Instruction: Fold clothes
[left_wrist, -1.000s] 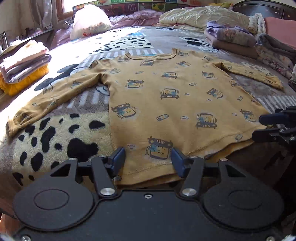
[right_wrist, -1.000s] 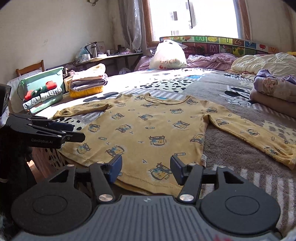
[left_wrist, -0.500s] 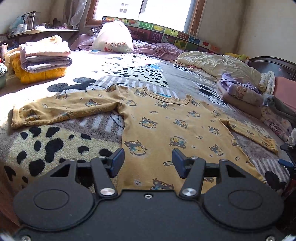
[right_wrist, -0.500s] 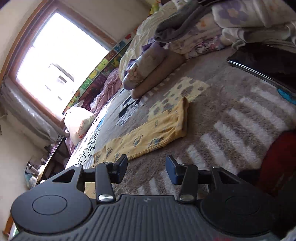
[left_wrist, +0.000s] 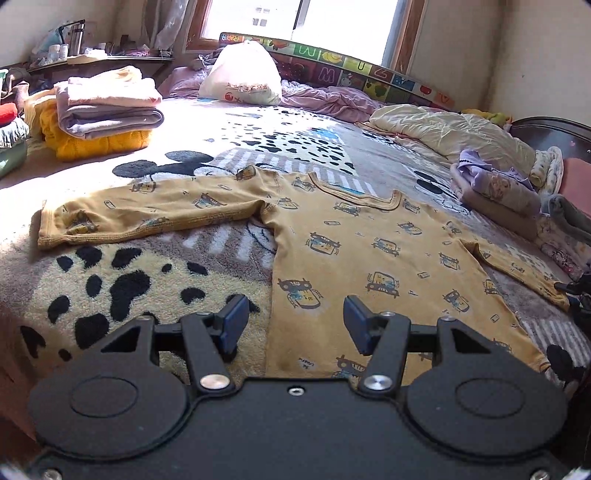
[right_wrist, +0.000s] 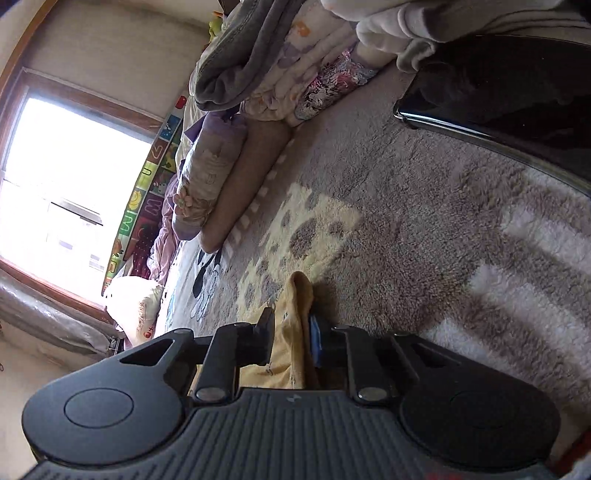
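A mustard long-sleeved shirt (left_wrist: 369, 258) with small car prints lies flat on the bed, both sleeves spread out. My left gripper (left_wrist: 291, 321) hovers open above the shirt's lower left edge, holding nothing. The left sleeve cuff (left_wrist: 55, 229) rests far to the left. In the right wrist view, tilted sideways, my right gripper (right_wrist: 290, 332) is shut on the yellow cuff of the right sleeve (right_wrist: 295, 295), which pokes out beyond the fingertips. That gripper also shows small at the right edge of the left wrist view, at the sleeve end (left_wrist: 554, 295).
A stack of folded clothes (left_wrist: 103, 110) sits at the back left. A white bag (left_wrist: 243, 74) and crumpled bedding (left_wrist: 443, 133) lie near the window. Folded purple and grey clothes (left_wrist: 498, 188) line the right side. A dark glossy footboard (right_wrist: 498, 96) is close to the right gripper.
My right gripper has gone from open above the sleeve end to shut on the cuff. The left gripper has shifted left and back over the shirt's lower left edge, still open.
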